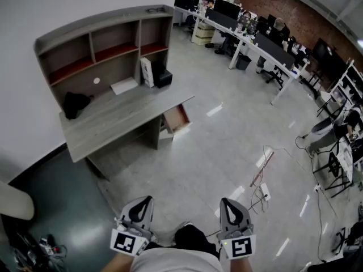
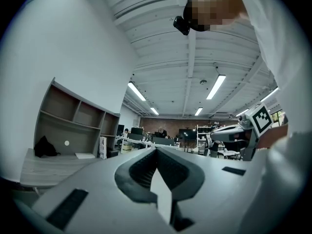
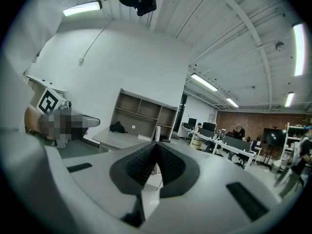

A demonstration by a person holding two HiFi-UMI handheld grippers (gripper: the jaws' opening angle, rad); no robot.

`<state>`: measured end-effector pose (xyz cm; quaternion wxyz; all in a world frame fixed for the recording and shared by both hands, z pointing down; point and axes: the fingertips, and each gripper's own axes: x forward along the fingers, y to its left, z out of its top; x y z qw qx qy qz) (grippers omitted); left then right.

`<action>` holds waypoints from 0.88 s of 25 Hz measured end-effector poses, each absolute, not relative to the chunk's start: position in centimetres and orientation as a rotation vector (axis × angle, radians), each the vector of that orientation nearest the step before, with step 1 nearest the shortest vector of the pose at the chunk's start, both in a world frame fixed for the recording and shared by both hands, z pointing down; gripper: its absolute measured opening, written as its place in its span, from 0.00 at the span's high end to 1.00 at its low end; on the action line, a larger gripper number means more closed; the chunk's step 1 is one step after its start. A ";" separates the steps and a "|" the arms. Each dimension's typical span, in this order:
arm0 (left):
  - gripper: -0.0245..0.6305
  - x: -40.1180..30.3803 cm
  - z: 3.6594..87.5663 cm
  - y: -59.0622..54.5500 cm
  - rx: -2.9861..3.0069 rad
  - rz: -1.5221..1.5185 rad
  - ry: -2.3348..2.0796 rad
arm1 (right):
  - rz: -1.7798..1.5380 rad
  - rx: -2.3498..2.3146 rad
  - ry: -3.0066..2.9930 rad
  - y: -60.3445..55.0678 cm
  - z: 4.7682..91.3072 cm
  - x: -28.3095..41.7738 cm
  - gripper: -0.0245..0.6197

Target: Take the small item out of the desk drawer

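A grey desk (image 1: 122, 118) with a shelf unit stands against the white wall, some way off across the floor. Its drawer (image 1: 177, 118) hangs open at the desk's right end, showing a reddish-brown inside; no small item can be made out in it from here. My left gripper (image 1: 147, 199) and right gripper (image 1: 224, 202) are held low at the bottom of the head view, far from the desk. Both are shut with nothing between their jaws. The left gripper (image 2: 156, 149) sees the desk (image 2: 48, 165) at its left. Over the right gripper (image 3: 157, 143), the desk (image 3: 122, 139) lies ahead.
On the desk lie a black bag (image 1: 74, 103), a white sheet (image 1: 123, 85), an upright white box (image 1: 147, 71) and a black box (image 1: 163, 76). Cables and a power strip (image 1: 264, 194) lie on the floor at the right. Office desks with monitors (image 1: 249, 38) line the back.
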<state>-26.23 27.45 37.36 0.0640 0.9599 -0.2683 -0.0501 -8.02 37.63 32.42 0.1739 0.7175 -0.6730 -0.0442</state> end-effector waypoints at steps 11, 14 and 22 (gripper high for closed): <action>0.94 -16.9 39.3 20.4 2.901 -0.016 -0.933 | -0.038 1.951 -2.061 27.9 37.4 1.3 0.93; 0.94 -11.5 38.3 16.8 2.909 -0.010 -0.974 | -0.094 1.915 -2.112 23.4 36.4 6.7 0.93; 0.94 -0.8 34.3 10.6 2.913 -0.027 -1.088 | -0.120 1.837 -2.233 16.6 34.3 17.1 0.93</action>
